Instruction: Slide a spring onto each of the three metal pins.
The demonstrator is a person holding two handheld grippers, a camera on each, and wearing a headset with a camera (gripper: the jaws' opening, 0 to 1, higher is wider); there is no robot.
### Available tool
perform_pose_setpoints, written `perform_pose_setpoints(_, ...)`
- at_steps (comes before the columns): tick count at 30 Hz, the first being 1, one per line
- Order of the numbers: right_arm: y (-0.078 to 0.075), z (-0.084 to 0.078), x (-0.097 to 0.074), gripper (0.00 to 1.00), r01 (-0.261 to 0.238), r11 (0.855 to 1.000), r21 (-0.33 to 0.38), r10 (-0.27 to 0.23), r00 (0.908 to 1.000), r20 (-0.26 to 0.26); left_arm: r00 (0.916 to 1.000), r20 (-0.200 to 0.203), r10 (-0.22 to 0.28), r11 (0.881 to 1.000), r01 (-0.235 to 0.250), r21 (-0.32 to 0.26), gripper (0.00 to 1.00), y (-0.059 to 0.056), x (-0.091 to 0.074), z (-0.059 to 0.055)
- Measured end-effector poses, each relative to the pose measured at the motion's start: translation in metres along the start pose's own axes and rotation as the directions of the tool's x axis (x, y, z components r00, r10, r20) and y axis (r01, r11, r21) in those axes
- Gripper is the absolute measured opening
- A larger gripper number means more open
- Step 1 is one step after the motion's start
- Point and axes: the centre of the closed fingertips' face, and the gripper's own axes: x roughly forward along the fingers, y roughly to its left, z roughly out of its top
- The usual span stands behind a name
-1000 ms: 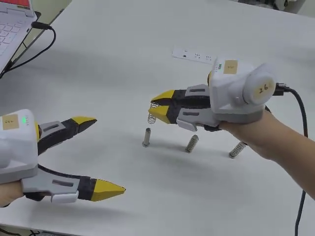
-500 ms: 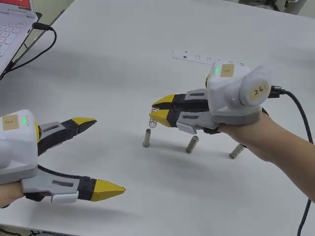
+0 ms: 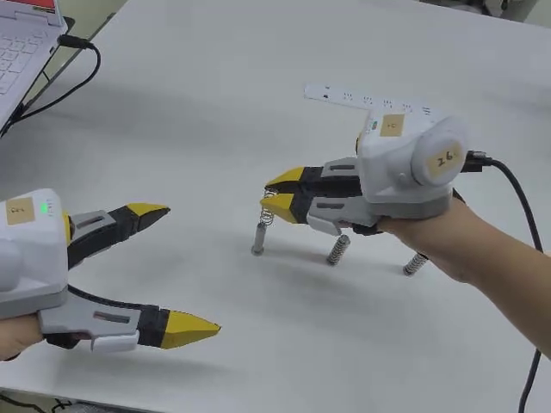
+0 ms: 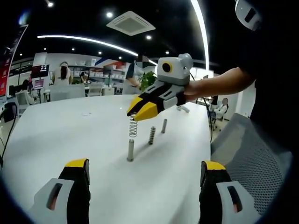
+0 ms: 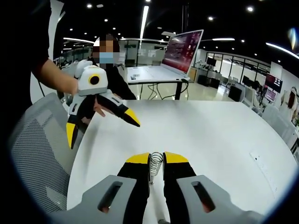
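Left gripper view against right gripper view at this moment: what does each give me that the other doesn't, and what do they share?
Left gripper view: the bare pin standing on the table, two more pins behind it, and the spring hanging above the bare pin from the right gripper. Right gripper view: the open left gripper seen from the front, and a laptop behind it. Shared: the spring pinched between the right gripper's jaws, and the white table.
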Motion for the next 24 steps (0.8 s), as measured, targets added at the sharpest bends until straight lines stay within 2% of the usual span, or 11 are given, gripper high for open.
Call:
perform_pose_setpoints(14, 0.0008, -0.0022, 0.0030, 0.07, -0.003, 1.000, 0.014, 0.003, 1.0000, -0.002, 0.9999, 0.007, 0.008, 1.000, -0.008, -0.010, 0.97, 0.0002, -0.0004, 0.0004)
perform_pose_setpoints(24, 0.0021, -0.0066, 0.0054, 0.07, -0.004, 1.000, 0.022, 0.004, 1.0000, -0.009, 1.0000, -0.001, 0.009, 1.000, -0.009, -0.016, 0.97, -0.0006, -0.0024, -0.0036)
